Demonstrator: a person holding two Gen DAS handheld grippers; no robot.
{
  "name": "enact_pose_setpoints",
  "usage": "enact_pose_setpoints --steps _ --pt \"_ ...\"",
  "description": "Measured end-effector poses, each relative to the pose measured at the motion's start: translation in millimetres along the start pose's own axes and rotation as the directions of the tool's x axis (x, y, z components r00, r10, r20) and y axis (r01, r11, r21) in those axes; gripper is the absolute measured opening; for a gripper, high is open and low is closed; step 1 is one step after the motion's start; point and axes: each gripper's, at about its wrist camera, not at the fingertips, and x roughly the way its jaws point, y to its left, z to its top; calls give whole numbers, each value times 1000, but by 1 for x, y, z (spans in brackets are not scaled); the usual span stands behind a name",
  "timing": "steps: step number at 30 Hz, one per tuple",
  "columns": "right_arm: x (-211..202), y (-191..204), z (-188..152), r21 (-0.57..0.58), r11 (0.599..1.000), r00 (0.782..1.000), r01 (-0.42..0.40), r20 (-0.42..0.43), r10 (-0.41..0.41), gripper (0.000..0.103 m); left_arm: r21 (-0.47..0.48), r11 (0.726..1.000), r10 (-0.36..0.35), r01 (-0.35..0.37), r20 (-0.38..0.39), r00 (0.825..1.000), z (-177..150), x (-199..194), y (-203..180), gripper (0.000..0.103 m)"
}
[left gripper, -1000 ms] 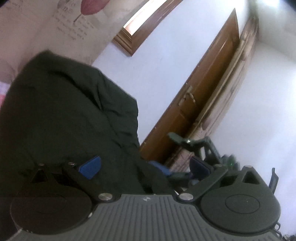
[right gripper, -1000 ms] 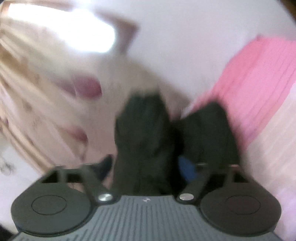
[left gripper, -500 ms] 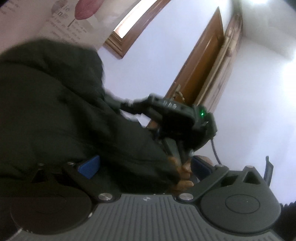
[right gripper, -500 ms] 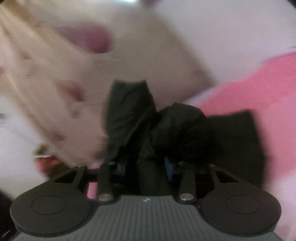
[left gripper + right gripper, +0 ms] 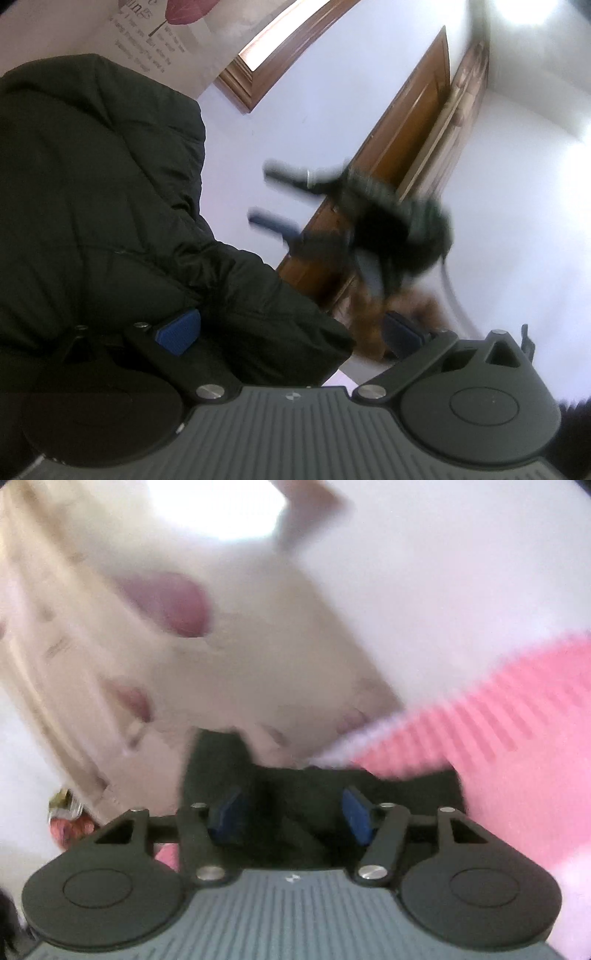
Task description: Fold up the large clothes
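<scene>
Left wrist view: left gripper (image 5: 291, 328), fingers wide, with a black jacket (image 5: 96, 206) bunching between them. Right gripper (image 5: 291, 818), fingers just opening, is hovering over jacket folds. Mid-fold; next, regripping an edge seems needed.

Plain white walls (image 5: 517, 184) all round, with a brown wooden door (image 5: 399, 147) and a wood-framed window (image 5: 280, 48) letting in bright daylight. There's a pale poster (image 5: 162, 33) with a red leaf and some writing, plus a pink striped bedcover (image 5: 517, 709).
</scene>
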Motion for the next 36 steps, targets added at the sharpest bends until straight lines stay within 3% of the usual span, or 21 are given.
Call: enact_pose_setpoints --steps 2,3,6,8,10,11,12,15,20,23,26,32,36 --pt "19 36 12 -125 992 997 -13 -71 4 86 -3 1000 4 -4 6 1000 -1 0 0 103" --pt "34 52 13 -184 983 993 -14 -117 -7 90 0 1000 5 -5 8 1000 -2 -2 -1 103" --pt "99 86 3 -379 925 955 38 -258 -145 91 21 1000 15 -16 7 1000 -4 -2 -2 103" --pt "128 93 -12 -407 913 921 7 -352 -165 36 38 999 22 -23 15 1000 -5 -4 -3 103" --pt "129 111 -22 -500 866 911 -12 -362 -196 20 39 999 6 -7 15 1000 -6 -6 -2 103" --pt "116 123 -24 -561 827 920 -25 -337 -201 16 41 999 -1 0 22 1000 -7 -8 -3 103" --pt "98 127 -22 -580 814 936 -22 -299 -187 15 39 999 -11 10 26 1000 -9 -8 -4 103" --pt "45 112 -18 -538 841 969 58 -171 -176 12 42 999 -34 33 8 999 -14 -3 -11 103" --pt "2 45 -57 -385 906 967 176 -104 -232 10 122 991 -53 60 -60 997 -21 12 -30 103" --pt "-16 13 -58 -267 942 973 206 -47 -226 9 109 993 -39 44 -53 998 -20 15 -31 103" --pt "-22 -1 -52 -184 967 983 179 -6 -183 8 35 999 -40 41 -14 999 -17 12 -30 103" --pt "42 -9 -39 -169 976 985 140 -78 -155 8 41 998 -52 52 3 999 -15 18 -34 103" --pt "78 -18 -31 -115 993 990 16 -136 -32 7 28 998 -63 62 5 998 -16 31 -31 103"
